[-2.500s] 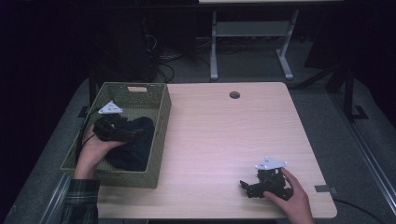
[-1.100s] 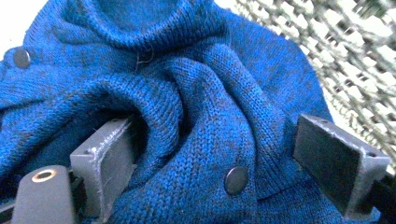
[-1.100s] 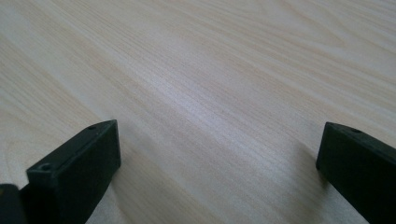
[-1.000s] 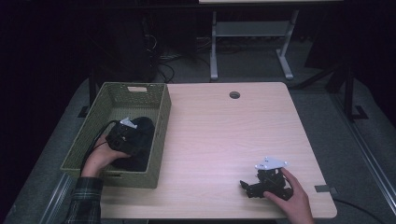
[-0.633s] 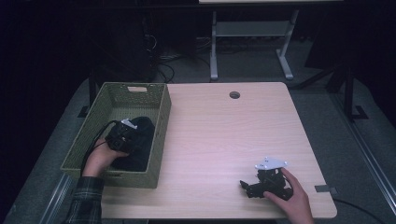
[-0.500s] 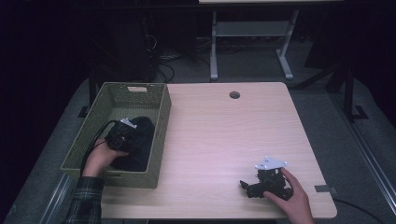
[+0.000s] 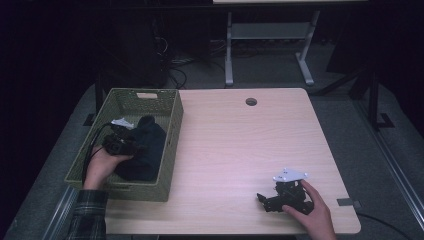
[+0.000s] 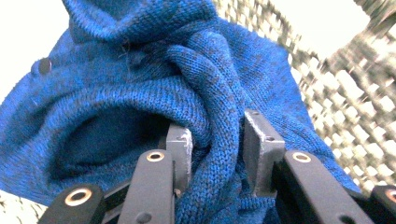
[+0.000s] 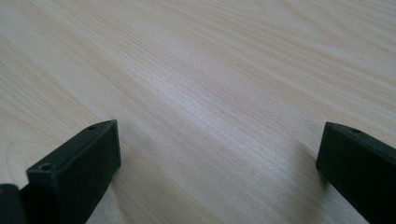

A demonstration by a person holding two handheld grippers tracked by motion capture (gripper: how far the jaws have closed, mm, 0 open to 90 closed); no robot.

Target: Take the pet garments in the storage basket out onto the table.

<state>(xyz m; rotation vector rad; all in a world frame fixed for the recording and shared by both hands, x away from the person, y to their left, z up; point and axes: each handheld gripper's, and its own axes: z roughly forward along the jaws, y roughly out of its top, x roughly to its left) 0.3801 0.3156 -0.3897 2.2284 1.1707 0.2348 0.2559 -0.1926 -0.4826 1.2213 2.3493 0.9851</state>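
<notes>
Table (image 7: 235, 150) carries a basket (image 7: 172, 142) at 9 o'clock; inside lies a soft, light blue knit (image 7: 145, 150). Left gripper (image 8: 217, 144) pinches a fold, a good hold. Right gripper (image 7: 267, 200) rests spread at 5 o'clock.

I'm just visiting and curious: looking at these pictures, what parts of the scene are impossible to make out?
- High view: the basket floor, hidden under the blue knitted garment and the left gripper.
- High view: the room behind the table, too dark.
- Left gripper view: what kind of garment it is; it's bunched and cut off by the edges.
- Left gripper view: the basket weave at right, blurred.
- High view: the right gripper, too small to see how far apart its jaws stand.
</notes>
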